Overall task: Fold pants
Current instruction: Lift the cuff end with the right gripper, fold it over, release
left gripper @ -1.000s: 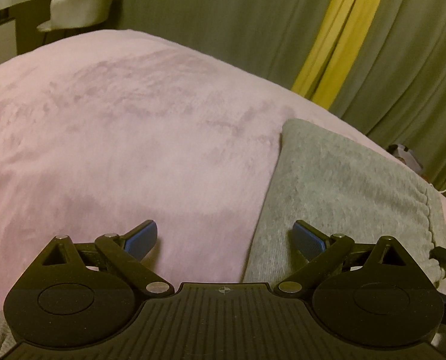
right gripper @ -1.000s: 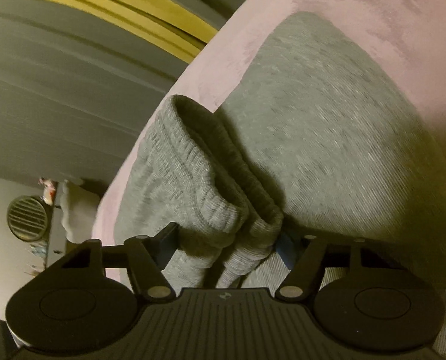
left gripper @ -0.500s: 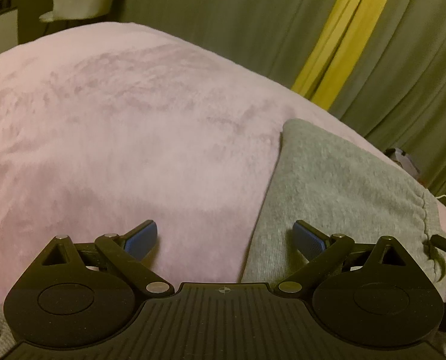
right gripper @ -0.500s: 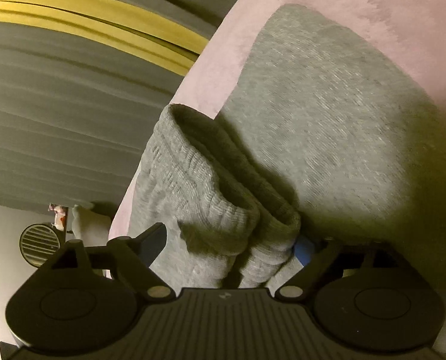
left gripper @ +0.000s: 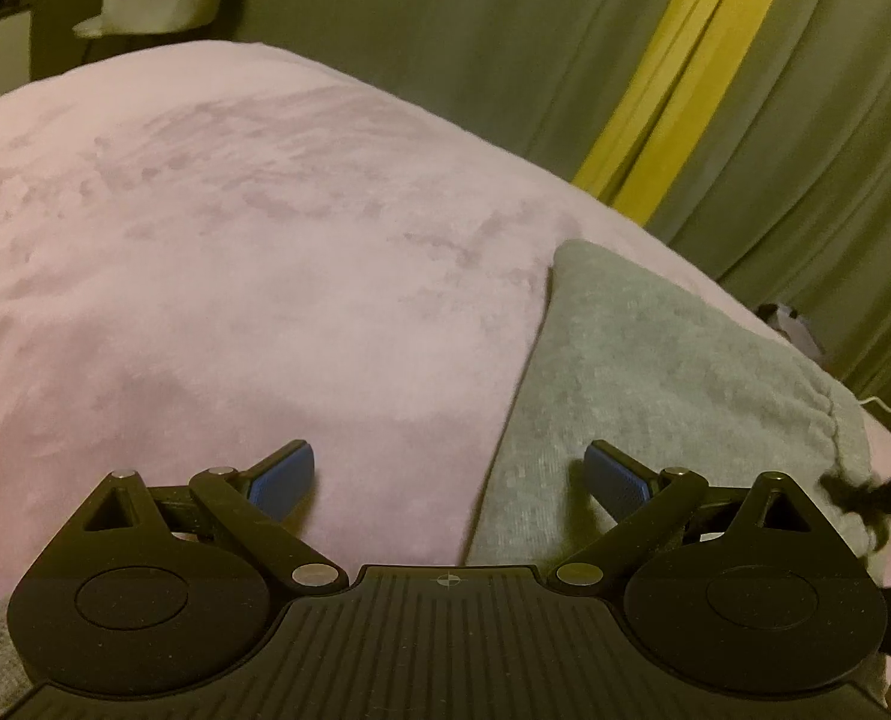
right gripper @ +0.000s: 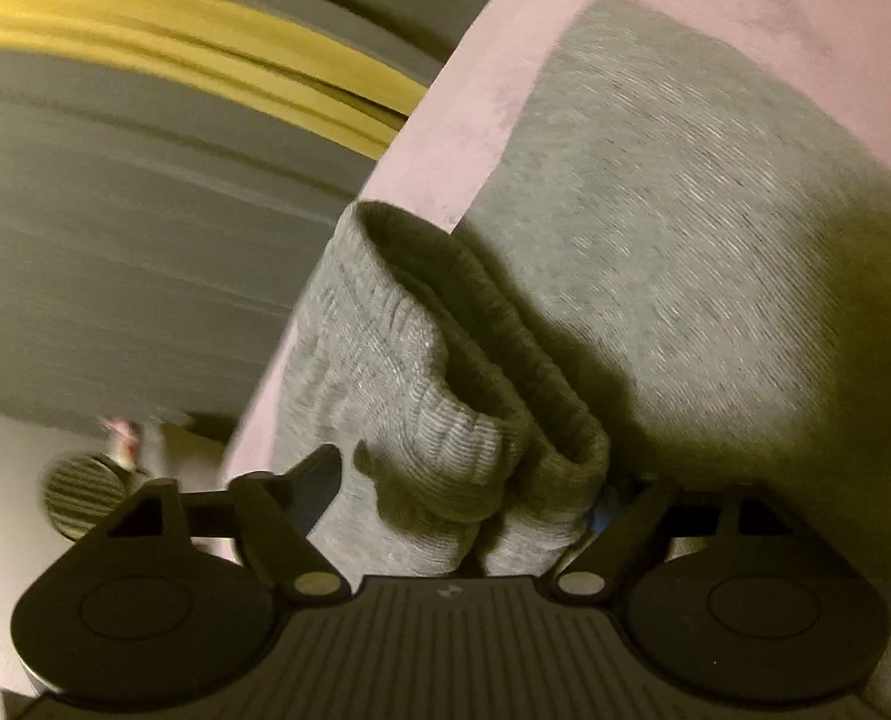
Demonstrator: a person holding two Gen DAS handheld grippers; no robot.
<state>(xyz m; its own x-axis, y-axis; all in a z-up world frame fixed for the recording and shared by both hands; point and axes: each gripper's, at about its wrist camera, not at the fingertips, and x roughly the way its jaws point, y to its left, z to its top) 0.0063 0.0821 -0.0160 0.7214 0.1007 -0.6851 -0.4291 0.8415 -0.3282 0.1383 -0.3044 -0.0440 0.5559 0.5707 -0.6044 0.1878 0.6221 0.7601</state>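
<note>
The grey pants (left gripper: 655,372) lie on the pink blanket (left gripper: 235,252), near its edge by the curtain (left gripper: 505,48) (much bare blanket stays free on the other side). The left gripper (left gripper: 449,480) stands wide with nothing between its fingers. The right gripper (right gripper: 466,495) is closing around the ribbed cuffs (right gripper: 445,450); whether the pads already press, I cannot tell.
</note>
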